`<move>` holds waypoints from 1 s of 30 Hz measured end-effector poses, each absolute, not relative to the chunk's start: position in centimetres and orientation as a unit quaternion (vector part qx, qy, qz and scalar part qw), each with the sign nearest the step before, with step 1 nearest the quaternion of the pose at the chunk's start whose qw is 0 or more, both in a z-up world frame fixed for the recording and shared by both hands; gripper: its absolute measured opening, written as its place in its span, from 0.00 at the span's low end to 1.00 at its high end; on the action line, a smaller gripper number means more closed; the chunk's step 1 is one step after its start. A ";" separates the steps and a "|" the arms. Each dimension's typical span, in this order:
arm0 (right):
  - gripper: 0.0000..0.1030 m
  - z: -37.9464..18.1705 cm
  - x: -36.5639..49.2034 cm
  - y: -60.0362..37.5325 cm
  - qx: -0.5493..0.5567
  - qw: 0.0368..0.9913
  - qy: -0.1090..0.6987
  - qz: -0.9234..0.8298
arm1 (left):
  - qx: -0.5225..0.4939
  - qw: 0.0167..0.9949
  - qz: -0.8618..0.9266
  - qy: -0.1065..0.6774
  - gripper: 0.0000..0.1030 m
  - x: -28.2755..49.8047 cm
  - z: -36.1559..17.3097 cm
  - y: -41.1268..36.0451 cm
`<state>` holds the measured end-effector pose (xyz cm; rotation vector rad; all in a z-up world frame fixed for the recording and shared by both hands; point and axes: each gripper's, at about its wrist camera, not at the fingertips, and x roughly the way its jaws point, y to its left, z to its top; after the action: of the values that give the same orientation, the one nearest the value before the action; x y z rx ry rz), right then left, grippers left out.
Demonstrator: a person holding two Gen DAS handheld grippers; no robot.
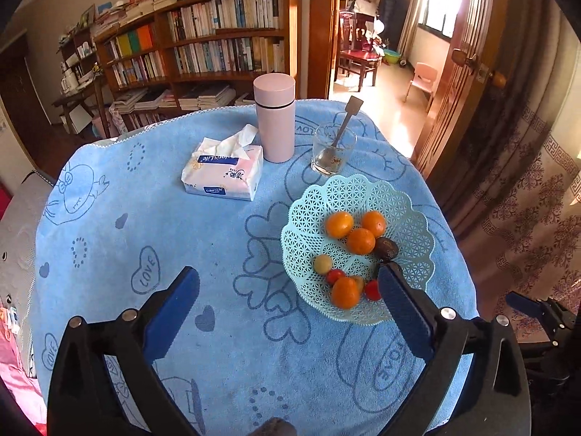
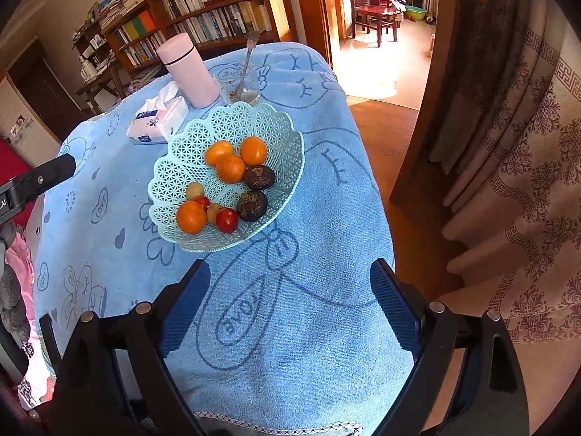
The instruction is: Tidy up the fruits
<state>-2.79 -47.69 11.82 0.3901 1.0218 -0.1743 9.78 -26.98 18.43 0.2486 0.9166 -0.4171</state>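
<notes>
on the blue cloth of the tabletop (image 1: pixel 218 254) sits a pale green lattice basket (image 1: pixel 410 218), toward the right side, with all the fruit in it: four oranges (image 2: pixel 230 169), two dark round fruits (image 2: pixel 258 177), two red tomatoes (image 2: pixel 227 220) and small yellowish ones. beyond it stand a glass with a spoon (image 1: pixel 332 152), a pink flask (image 1: pixel 275 118) and a tissue pack (image 1: pixel 223 174). the left hand-held gripper (image 1: pixel 290 283) hangs wide, nothing between its blue pads. the right hand-held gripper (image 2: pixel 290 276) is wide and empty too, on the near side of the basket.
</notes>
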 end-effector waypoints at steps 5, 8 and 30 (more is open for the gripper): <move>0.92 13.2 -2.0 -45.6 0.152 0.866 0.471 -0.071 | 0.128 0.875 -0.192 0.425 0.95 9.0 19.3 -26.3; 0.93 14.3 -1.8 -44.5 0.128 0.877 0.459 -0.069 | 0.126 0.881 -0.189 0.415 0.95 8.7 20.0 -25.9; 0.95 16.4 -2.0 -43.4 0.084 0.895 0.431 -0.077 | 0.174 0.876 -0.196 0.405 0.95 7.8 20.2 -28.7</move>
<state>-1.99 -43.38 16.38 0.1747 0.8929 -0.1601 7.76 -28.65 20.19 0.3634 0.8461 -0.4099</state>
